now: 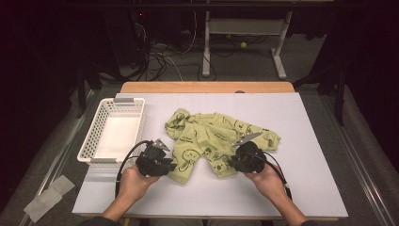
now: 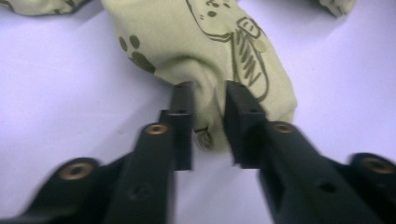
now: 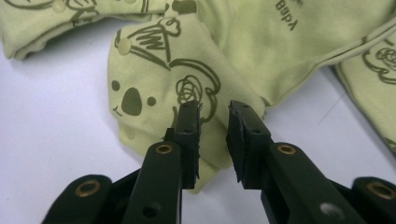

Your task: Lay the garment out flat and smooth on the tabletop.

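Pale table (image 1: 306,155), bearing a green printed garment (image 1: 211,136) spread at its middle. White basket (image 1: 115,129) just left of it. Left gripper (image 2: 208,100) at one leg end, jaws a little apart with bunched cloth between them. Right gripper (image 3: 214,116) over the other leg, jaws apart, cloth beneath.

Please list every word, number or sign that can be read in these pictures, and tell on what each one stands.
On the green garment, right gripper view: short dark print, upside down, too blurred to read surely.
On the green garment, high view: small print among the drawings, too small to read.
On the white basket: no text.
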The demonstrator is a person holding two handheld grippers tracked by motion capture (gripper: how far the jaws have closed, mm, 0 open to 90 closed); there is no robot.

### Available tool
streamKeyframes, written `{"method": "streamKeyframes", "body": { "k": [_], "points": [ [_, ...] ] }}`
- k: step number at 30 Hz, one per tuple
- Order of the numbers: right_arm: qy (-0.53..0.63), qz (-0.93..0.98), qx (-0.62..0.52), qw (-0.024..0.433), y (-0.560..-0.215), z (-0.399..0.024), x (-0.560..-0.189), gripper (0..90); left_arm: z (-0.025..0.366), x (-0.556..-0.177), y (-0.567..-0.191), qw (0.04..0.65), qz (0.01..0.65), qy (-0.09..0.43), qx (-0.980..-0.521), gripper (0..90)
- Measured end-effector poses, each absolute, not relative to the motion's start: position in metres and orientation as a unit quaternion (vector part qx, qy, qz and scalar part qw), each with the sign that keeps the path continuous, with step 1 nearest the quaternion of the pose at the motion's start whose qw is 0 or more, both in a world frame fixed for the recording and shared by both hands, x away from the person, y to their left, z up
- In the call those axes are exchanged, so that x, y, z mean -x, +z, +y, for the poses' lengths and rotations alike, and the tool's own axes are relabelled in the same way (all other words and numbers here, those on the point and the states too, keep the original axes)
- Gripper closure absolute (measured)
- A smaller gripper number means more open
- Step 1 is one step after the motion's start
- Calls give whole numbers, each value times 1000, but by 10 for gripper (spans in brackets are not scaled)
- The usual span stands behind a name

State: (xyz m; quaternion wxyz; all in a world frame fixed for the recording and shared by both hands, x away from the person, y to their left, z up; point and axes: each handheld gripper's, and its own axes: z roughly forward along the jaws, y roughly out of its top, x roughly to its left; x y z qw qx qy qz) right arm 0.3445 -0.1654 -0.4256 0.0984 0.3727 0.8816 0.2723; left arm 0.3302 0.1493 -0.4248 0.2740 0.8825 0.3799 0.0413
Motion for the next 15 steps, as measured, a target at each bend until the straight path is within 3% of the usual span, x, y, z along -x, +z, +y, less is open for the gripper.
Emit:
{"method": "streamKeyframes", "body": {
  "k": [6,15],
  "points": [
    [280,870,-392,104,-424,-174,-350,723,147,-345,-426,285,394,54,-872,502],
    [270,874,-397,81,-435,-172,-353,676,135,-361,-447,252,396,25,-883,525]
  ]
}}
